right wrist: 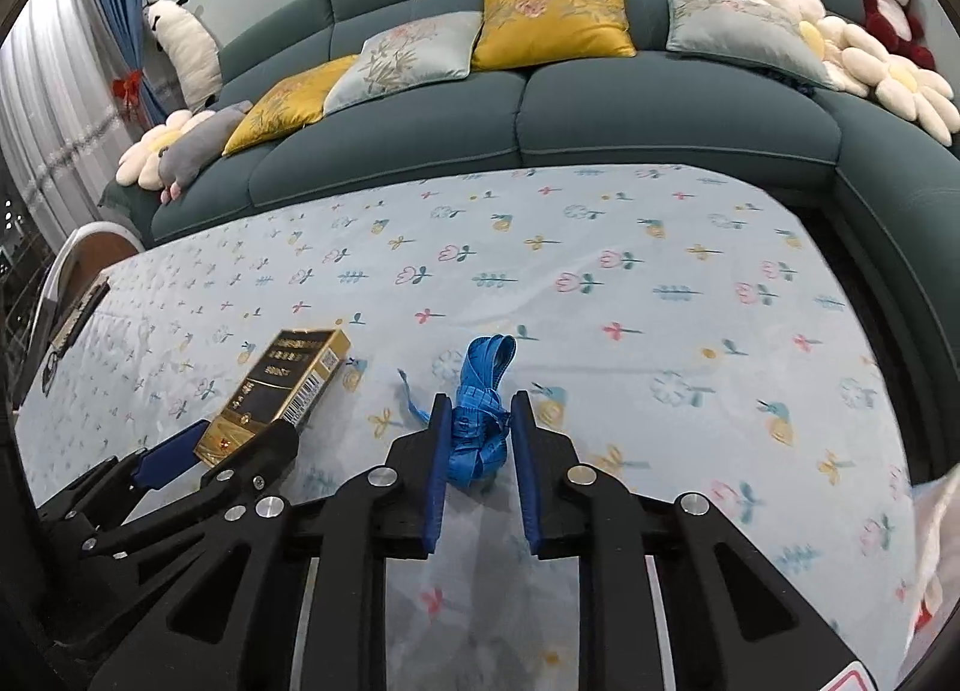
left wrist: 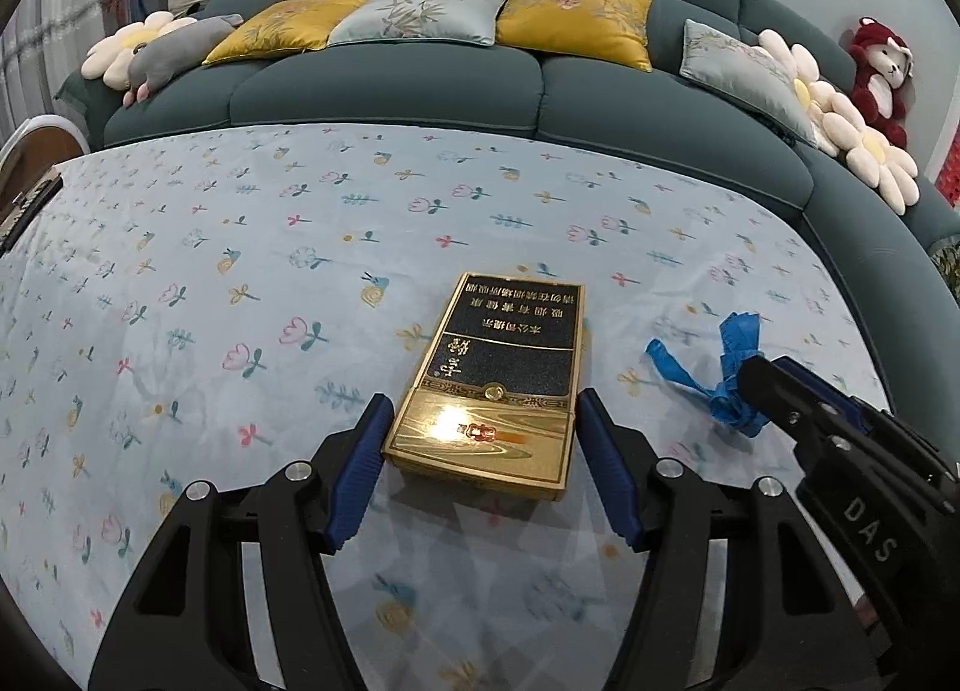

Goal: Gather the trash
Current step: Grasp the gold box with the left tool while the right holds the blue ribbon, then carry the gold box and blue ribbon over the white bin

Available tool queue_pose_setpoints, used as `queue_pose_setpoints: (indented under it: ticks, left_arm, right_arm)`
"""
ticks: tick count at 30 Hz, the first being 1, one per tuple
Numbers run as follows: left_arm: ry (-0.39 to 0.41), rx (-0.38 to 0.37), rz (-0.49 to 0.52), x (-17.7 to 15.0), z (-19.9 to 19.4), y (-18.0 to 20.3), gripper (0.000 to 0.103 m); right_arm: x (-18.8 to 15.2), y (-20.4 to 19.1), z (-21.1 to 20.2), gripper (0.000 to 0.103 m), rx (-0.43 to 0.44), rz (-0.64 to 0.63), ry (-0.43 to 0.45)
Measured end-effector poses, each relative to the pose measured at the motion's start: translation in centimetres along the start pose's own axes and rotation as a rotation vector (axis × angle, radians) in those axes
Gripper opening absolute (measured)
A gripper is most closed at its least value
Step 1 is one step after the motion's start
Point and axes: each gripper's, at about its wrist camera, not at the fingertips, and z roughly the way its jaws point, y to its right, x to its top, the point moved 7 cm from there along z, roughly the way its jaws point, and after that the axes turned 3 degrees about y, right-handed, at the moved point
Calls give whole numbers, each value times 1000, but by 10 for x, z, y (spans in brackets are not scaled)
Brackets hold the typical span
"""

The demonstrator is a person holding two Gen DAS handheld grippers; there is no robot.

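Observation:
A gold and black cigarette box [left wrist: 498, 385] lies flat on the flowered tablecloth [left wrist: 240, 271]. My left gripper [left wrist: 480, 421] straddles its near end, with both blue pads beside the box edges, touching or nearly so. A crumpled blue ribbon [right wrist: 480, 415] lies to the right of the box. My right gripper [right wrist: 480, 409] is around it, the pads close on both sides with a small gap showing. The box also shows in the right wrist view [right wrist: 282, 391], with the left gripper [right wrist: 228, 439] at it. The ribbon [left wrist: 720, 373] and right gripper [left wrist: 750, 385] show in the left wrist view.
A dark teal sofa [left wrist: 420, 91] curves behind the table, with yellow and pale cushions [left wrist: 576, 13], flower pillows [left wrist: 840, 109] and plush toys [left wrist: 882, 73]. A dark flat object [left wrist: 24, 211] lies at the table's left edge. A pale plastic bag [right wrist: 936, 541] shows at the right.

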Motion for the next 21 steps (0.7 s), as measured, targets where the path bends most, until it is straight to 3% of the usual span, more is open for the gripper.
queue_pose_setpoints:
  ticks: [9,21]
  left_arm:
    - [10,-65,58,-12,-42,56,59]
    - [43,-190,190,-40,-102,165,55]
  right_arm:
    - [-7,32,-72,18,-35,55,80]
    - [-29,124,-178,18,-134,190,190]
